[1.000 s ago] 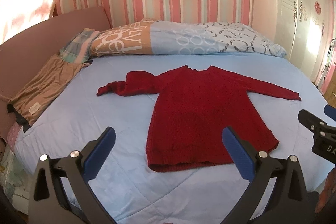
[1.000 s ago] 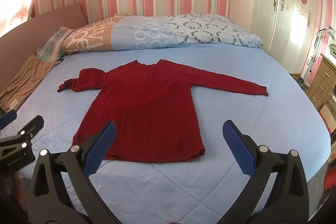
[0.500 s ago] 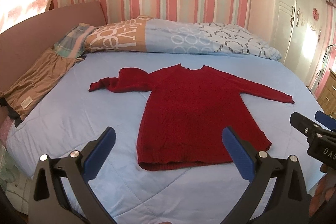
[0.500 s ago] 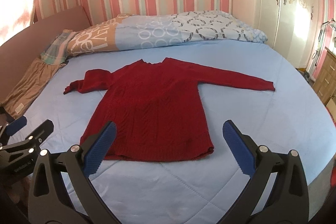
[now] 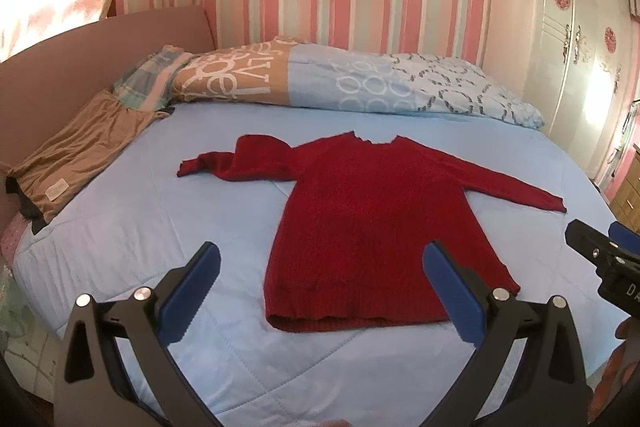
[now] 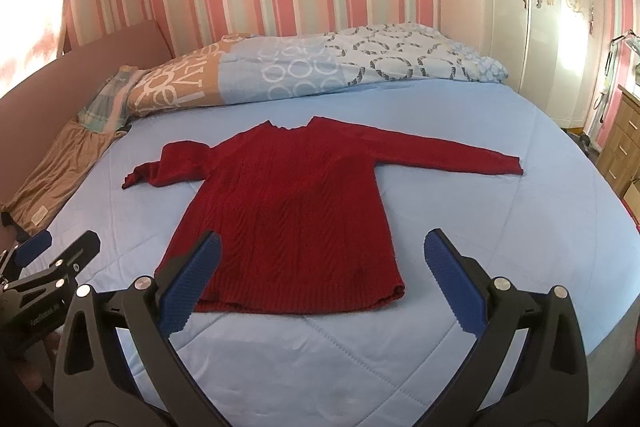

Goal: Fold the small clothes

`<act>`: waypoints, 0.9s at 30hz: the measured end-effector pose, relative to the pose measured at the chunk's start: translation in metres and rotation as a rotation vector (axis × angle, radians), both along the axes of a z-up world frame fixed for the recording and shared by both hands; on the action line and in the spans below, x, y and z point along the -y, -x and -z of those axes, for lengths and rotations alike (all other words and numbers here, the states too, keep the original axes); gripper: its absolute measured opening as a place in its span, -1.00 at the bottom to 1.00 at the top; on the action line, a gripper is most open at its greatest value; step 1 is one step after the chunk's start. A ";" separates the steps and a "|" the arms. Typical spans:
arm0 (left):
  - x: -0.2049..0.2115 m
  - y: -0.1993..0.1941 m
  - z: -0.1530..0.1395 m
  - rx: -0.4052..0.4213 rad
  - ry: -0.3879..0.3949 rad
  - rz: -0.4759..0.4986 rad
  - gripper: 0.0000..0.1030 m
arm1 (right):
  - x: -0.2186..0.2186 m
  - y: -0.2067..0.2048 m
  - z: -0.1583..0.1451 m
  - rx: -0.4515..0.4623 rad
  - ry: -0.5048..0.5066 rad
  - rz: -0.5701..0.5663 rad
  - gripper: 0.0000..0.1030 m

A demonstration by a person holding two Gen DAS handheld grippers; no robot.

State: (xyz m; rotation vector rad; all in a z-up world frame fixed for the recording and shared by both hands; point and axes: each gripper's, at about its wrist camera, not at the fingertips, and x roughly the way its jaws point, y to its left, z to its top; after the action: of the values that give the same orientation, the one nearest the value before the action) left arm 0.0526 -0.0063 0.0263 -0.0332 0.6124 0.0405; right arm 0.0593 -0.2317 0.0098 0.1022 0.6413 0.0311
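A small dark red knit sweater (image 5: 372, 227) lies flat on the light blue bed, neck away from me, hem toward me; it also shows in the right wrist view (image 6: 292, 211). Its right sleeve (image 6: 452, 155) lies straight out; its left sleeve (image 5: 236, 167) is bunched and folded near the shoulder. My left gripper (image 5: 320, 291) is open and empty, hovering above the bed in front of the hem's left part. My right gripper (image 6: 320, 287) is open and empty, above the hem's right part. Each gripper shows at the edge of the other's view.
A rolled patterned duvet (image 5: 340, 87) lies along the far side of the bed (image 5: 120, 235). A folded tan garment (image 5: 76, 155) sits at the left edge by the pink headboard. A white wardrobe (image 6: 540, 7) and a wooden drawer unit (image 6: 624, 143) stand to the right.
Both grippers have drawn back and risen a little and shifted slightly, so the sweater sits a bit differently in each view. Both stay open. The sweater has not moved.
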 end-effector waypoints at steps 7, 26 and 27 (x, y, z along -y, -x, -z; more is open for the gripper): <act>0.001 -0.008 0.006 -0.035 0.001 0.006 0.97 | 0.002 -0.002 -0.003 -0.004 0.005 0.005 0.94; 0.008 -0.021 0.013 -0.056 -0.079 -0.059 0.97 | 0.011 -0.016 -0.001 0.002 0.033 0.005 0.94; 0.007 -0.023 0.013 -0.058 -0.069 -0.063 0.97 | 0.013 -0.019 0.000 -0.001 0.033 0.006 0.94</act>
State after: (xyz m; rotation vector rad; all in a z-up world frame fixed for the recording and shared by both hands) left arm 0.0755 -0.0138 0.0133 0.0160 0.6673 0.1236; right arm 0.0781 -0.2451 0.0094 0.0722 0.6422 0.0149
